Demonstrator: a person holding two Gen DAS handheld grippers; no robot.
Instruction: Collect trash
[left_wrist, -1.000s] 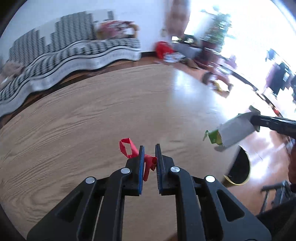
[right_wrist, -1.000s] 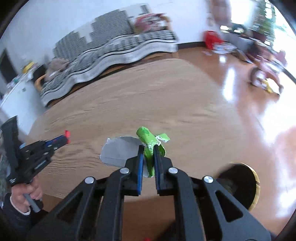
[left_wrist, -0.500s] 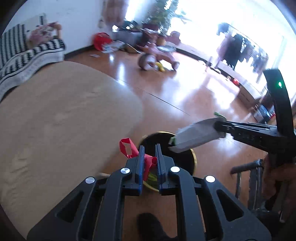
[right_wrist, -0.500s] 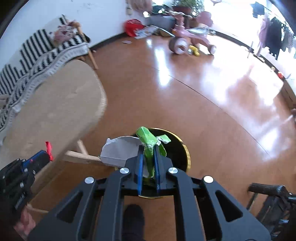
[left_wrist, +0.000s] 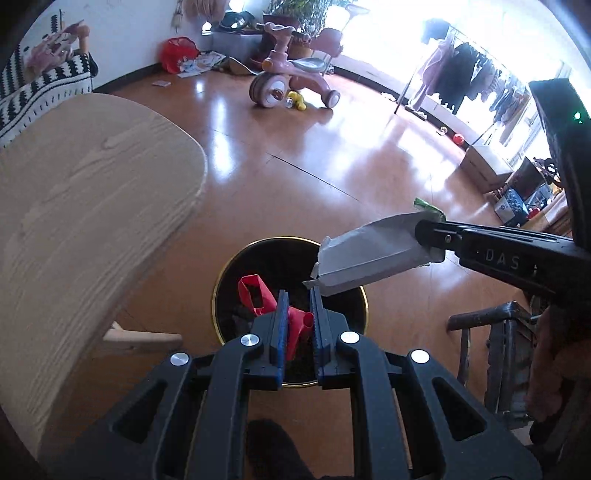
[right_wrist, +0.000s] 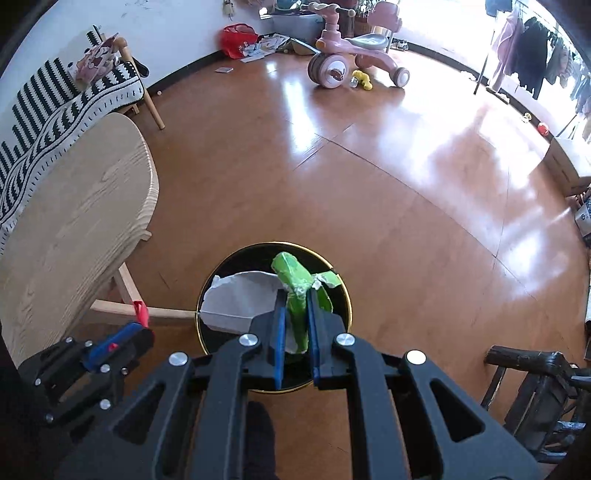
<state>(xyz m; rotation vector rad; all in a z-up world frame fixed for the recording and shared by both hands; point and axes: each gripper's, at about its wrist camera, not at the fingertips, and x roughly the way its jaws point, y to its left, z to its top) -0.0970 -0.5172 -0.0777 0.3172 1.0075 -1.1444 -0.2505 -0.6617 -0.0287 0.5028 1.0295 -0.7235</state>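
Observation:
My left gripper (left_wrist: 298, 295) is shut on a red strip of wrapper (left_wrist: 258, 295) and holds it over the round black bin with a gold rim (left_wrist: 236, 262) on the floor. My right gripper (right_wrist: 294, 295) is shut on a green and silver snack wrapper (right_wrist: 291, 280), also above the bin (right_wrist: 229, 262). In the left wrist view the right gripper (left_wrist: 424, 236) comes in from the right with the silver wrapper (left_wrist: 369, 258) over the bin's far right rim. The left gripper (right_wrist: 136, 325) shows at the lower left of the right wrist view.
A light wooden table (left_wrist: 74, 206) stands to the left of the bin, with its legs (right_wrist: 125, 288) close by. A dark chair (right_wrist: 535, 376) is at the lower right. A pink tricycle (right_wrist: 351, 59) and a striped sofa (right_wrist: 55, 96) stand farther off.
Both grippers swung from over the table to the right and down over the floor bin, each still holding its wrapper. The bin now sits directly under both.

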